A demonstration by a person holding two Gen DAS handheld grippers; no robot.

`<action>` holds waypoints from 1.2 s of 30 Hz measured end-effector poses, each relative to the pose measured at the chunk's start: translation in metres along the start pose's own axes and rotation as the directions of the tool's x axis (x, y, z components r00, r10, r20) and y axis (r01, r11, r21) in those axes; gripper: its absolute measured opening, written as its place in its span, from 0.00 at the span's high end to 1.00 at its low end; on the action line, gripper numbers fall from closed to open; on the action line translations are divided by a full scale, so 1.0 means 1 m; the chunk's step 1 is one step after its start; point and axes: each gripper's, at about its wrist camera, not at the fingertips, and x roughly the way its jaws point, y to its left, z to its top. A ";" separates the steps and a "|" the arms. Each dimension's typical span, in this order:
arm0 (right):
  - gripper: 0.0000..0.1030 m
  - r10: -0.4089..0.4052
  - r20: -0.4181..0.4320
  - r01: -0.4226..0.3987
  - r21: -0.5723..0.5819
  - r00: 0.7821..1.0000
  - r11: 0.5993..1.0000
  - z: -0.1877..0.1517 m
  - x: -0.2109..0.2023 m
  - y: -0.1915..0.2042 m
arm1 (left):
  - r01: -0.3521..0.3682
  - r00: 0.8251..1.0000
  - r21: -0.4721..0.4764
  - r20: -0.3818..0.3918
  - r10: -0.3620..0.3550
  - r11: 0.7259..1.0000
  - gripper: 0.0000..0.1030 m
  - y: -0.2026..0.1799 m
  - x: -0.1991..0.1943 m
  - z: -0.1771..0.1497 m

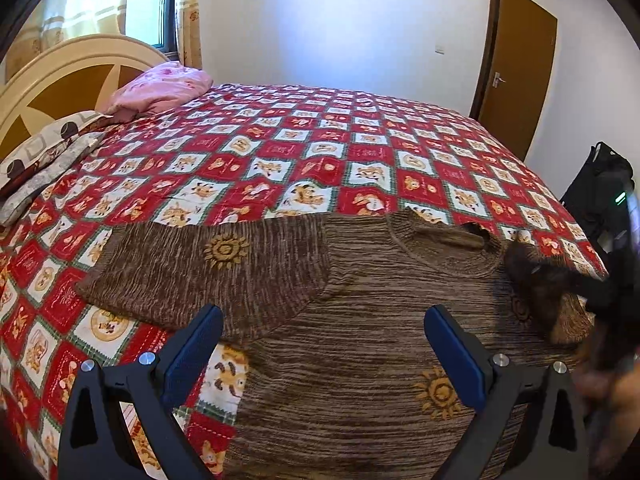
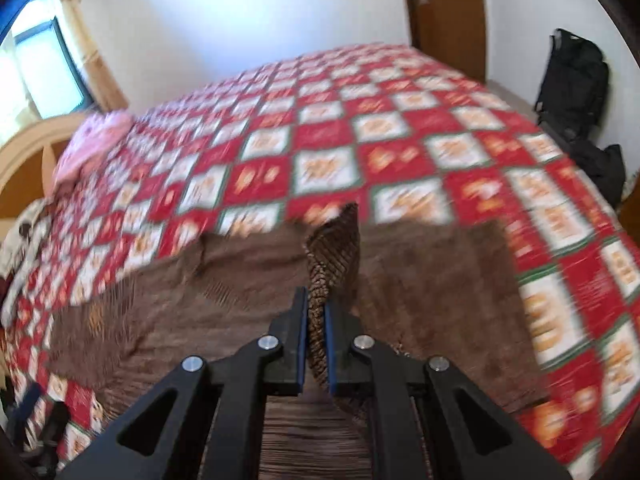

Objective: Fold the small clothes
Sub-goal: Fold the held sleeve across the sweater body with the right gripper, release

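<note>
A bedroom with white walls and a brown door (image 1: 516, 76); the work surface is a bed under a red-and-white checked quilt (image 1: 304, 152) printed with little cartoon animals.

The right gripper (image 2: 316, 320) has its jaws pinched nearly together on a raised fold of the brown sweater (image 1: 360, 320), the knit standing up in a ridge between the blue pads. The left gripper (image 1: 324, 344) hangs over the sweater's lower body with jaws spread wide, holding nothing.

The sweater lies flat near the quilt's front edge, neckline away from the cameras, one sleeve (image 1: 208, 272) stretched out to the left. It looks soft, floppy and light, likely to sag and stretch, so cuffs, shoulders and hem corners seem the best holds. It is a mottled brown ribbed knit with orange sun motifs; the right-wrist view is motion-blurred.
</note>
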 end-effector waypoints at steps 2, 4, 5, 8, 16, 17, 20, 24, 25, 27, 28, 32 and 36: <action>0.90 -0.015 -0.013 0.015 -0.020 1.000 1.000 -0.010 0.017 0.009 | -0.006 1.000 0.002 -0.006 0.006 1.000 0.02 0.001 0.002 -0.001; 0.90 -0.033 -0.023 0.032 -0.042 0.999 0.999 -0.017 0.029 0.013 | -0.012 1.000 0.006 -0.007 0.012 1.000 0.02 0.001 0.003 -0.002; 0.90 -0.046 -0.020 0.045 -0.056 0.999 0.997 -0.022 0.036 0.014 | -0.014 1.000 0.005 -0.008 0.014 1.000 0.02 0.001 0.004 -0.003; 0.84 -0.029 0.010 0.030 -0.078 1.000 0.997 -0.030 0.034 0.012 | -0.006 1.000 -0.001 -0.019 0.006 1.000 0.02 -0.001 0.006 -0.005; 0.44 0.336 0.046 -0.336 -0.015 0.941 0.942 -0.021 0.005 0.005 | -0.023 1.000 0.050 0.006 0.023 0.998 0.02 -0.007 0.001 -0.010; 0.51 0.316 0.084 -0.316 -0.017 0.945 0.949 -0.018 -0.006 -0.002 | -0.037 0.999 0.057 0.013 0.037 0.998 0.02 -0.006 0.000 -0.010; 0.73 0.152 0.131 -0.158 0.035 0.980 0.987 -0.015 -0.026 -0.036 | -0.060 0.998 0.058 0.032 0.059 0.997 0.02 -0.001 0.001 -0.011; 0.75 0.031 0.089 -0.034 0.028 0.996 0.999 -0.030 -0.030 -0.060 | -0.051 0.999 0.019 -0.005 0.051 0.998 0.02 0.004 0.013 -0.015; 0.75 0.030 0.063 -0.031 0.010 0.998 0.999 -0.039 -0.027 -0.057 | -0.049 0.999 0.013 -0.019 0.050 0.999 0.02 0.004 0.016 -0.016; 0.75 0.044 0.019 -0.044 0.008 0.999 0.999 -0.049 -0.019 -0.051 | -0.035 0.999 0.004 -0.039 0.036 0.999 0.02 0.004 0.018 -0.019; 0.75 0.068 -0.010 -0.068 0.017 0.998 0.998 -0.056 -0.012 -0.046 | -0.033 0.999 0.005 -0.040 0.033 0.999 0.02 0.003 0.016 -0.019; 0.72 0.028 0.007 -0.027 -0.096 1.000 0.995 -0.070 0.000 -0.012 | -0.056 0.998 0.036 -0.001 0.056 0.998 0.02 0.002 0.006 -0.019; 0.72 0.010 0.049 -0.002 -0.168 0.999 0.986 -0.076 0.002 0.003 | -0.072 0.997 0.013 0.012 0.072 0.997 0.02 0.010 0.005 -0.018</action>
